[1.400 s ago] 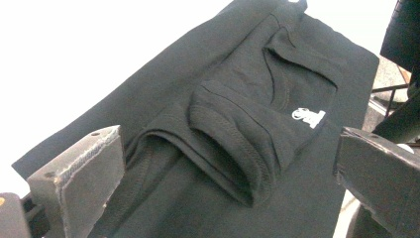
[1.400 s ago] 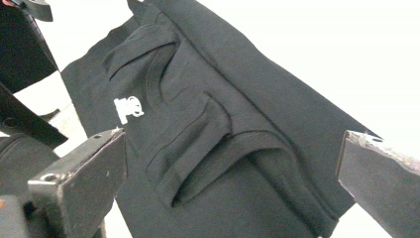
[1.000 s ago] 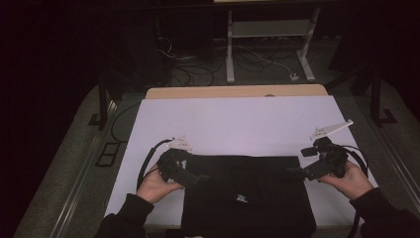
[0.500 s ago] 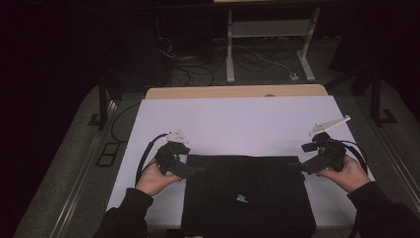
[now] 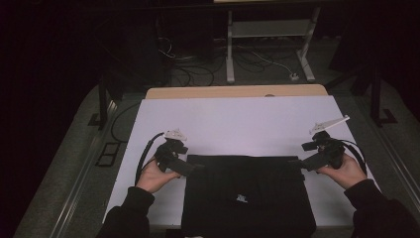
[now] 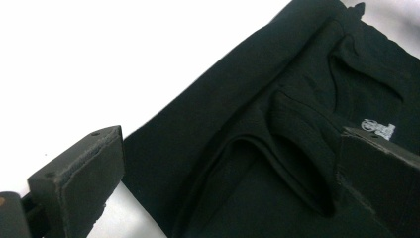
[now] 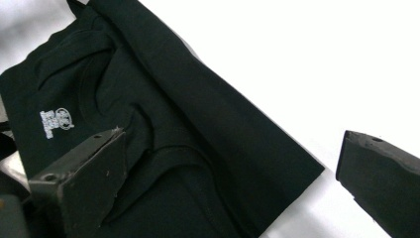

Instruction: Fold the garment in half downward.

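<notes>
A black garment lies folded flat on the white table cover, at the near middle, with a small white logo on it. My left gripper sits at its far left corner, jaws spread. My right gripper sits at its far right corner, also open. In the left gripper view the garment shows raised folds and the logo between the wide jaws of the left gripper. In the right gripper view the right gripper straddles the garment's edge, with nothing clamped.
A wooden table edge runs along the back of the white cover. Beyond it, cables lie on the dark floor beside a white metal frame. Bare white cover stretches behind the garment and to both sides.
Both hands have moved a little away from the person, toward the garment's far corners. The garment lies much as before.
</notes>
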A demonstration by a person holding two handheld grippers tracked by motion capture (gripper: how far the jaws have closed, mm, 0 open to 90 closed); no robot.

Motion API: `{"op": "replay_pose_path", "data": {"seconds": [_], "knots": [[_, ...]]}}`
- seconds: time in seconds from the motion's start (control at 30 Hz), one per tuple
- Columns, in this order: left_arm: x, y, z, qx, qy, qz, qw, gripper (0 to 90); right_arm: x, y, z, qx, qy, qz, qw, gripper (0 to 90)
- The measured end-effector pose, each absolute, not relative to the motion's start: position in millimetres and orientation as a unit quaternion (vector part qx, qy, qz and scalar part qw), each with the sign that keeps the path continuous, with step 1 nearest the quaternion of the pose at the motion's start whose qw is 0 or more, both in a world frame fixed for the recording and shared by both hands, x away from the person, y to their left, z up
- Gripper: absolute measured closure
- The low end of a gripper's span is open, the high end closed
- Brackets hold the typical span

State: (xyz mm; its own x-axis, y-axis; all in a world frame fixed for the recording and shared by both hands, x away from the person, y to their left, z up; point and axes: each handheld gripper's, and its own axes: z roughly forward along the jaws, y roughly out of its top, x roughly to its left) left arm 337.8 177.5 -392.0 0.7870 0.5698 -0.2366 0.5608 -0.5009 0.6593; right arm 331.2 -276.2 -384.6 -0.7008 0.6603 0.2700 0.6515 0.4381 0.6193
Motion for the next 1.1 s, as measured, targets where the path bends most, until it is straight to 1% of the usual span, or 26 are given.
{"op": "replay_pose_path", "data": {"seconds": [0.17,0.27,0.33,0.5,0.8,1.0,1.1], "knots": [[342.4,177.3,-398.6,0.868,0.322,-0.002,0.378,0.0,334.0,-277.9,-394.3,0.389,0.847,0.362,0.004,0.0],[343.2,178.7,-400.3,0.869,0.311,0.014,0.385,0.0,336.6,-278.6,-399.5,0.393,0.848,0.357,0.004,0.0],[345.7,181.1,-402.1,0.869,0.311,0.016,0.385,0.0,338.7,-279.7,-402.9,0.393,0.847,0.359,0.005,0.0],[354.2,189.4,-411.5,0.859,0.333,0.009,0.39,0.0,342.9,-280.9,-409.6,0.399,0.846,0.353,0.004,0.0],[366.8,196.7,-422.3,0.855,0.344,0.0,0.389,0.0,350.4,-287.7,-414.3,0.401,0.835,0.376,-0.006,0.0],[373.2,200.8,-426.7,0.841,0.356,-0.001,0.407,0.8,357.4,-291.0,-422.2,0.414,0.833,0.367,-0.011,0.0],[376.0,201.7,-429.4,0.837,0.36,-0.005,0.412,2.5,360.1,-294.1,-426.0,0.419,0.83,0.368,-0.012,3.5]]}}
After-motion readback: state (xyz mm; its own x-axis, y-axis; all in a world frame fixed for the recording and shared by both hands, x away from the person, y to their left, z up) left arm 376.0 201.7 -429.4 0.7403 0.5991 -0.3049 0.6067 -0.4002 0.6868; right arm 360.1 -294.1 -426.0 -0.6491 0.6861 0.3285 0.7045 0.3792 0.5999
